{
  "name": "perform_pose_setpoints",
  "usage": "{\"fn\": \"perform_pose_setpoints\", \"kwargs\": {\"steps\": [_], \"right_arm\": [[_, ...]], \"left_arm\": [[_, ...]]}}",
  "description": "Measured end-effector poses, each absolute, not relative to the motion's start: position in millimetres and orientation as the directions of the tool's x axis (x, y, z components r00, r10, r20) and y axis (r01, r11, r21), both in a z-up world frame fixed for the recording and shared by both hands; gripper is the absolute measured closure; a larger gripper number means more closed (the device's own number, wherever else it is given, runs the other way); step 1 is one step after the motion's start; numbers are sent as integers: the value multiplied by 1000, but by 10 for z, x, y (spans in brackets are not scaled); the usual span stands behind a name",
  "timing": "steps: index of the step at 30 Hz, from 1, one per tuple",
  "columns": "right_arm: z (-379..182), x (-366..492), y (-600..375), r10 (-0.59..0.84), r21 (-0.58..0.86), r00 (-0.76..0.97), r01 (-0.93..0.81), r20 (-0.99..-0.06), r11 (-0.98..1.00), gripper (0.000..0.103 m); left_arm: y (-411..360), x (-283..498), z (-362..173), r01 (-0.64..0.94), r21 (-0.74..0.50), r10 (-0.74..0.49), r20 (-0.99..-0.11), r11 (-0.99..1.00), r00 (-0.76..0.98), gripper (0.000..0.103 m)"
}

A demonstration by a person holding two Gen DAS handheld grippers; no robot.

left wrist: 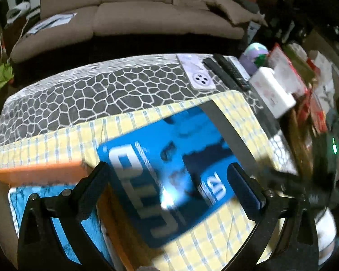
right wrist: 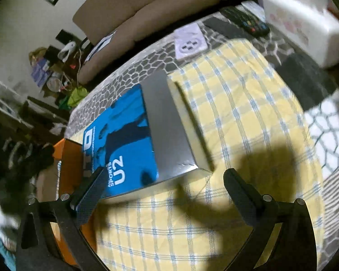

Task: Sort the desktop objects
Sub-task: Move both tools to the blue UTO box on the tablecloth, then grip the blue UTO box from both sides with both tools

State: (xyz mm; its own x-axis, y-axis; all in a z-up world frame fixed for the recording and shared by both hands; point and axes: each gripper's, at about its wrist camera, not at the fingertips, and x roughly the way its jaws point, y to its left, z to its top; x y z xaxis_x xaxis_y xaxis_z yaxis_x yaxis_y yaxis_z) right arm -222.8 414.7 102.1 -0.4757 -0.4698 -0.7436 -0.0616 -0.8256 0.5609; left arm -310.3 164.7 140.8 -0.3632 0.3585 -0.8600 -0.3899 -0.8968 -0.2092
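Note:
A blue and grey "U2 Sports" box lies on the yellow checked cloth. In the left wrist view my left gripper is wide open, its fingers on either side of the box, blurred by motion; I cannot tell whether they touch it. In the right wrist view the same box lies ahead and left, over an orange box. My right gripper is open and empty just before the box's near corner.
A lilac phone, black remotes and a white box lie at the table's far right edge. An orange box and a blue object sit at the left. A beige sofa stands behind.

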Motion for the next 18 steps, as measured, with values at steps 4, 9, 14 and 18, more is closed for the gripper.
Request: {"fn": "perform_pose_setpoints", "kwargs": {"steps": [4,9,14,18], "right_arm": [[950,-2088,4185,-562,668,-488,-58,-667,-742,0],[742,-1912,4069,-692,813,-488,-66,-532,-578,0],[580,-1903,3868,-719,837,-476,-73,-507,-542,0],[531,-1977,3754,-717,825,-462,-59,-522,-562,0]], "left_arm": [[1700,-3472,1268,-368,-163,298,-890,-915,-345,0],[1829,-3818,1041,-371,-194,304,-915,-908,-264,0],[2101,-3946,831,-423,-141,253,-942,-895,-221,0],[2222,-3990,633,-445,-178,256,-959,-878,-121,0]]}}
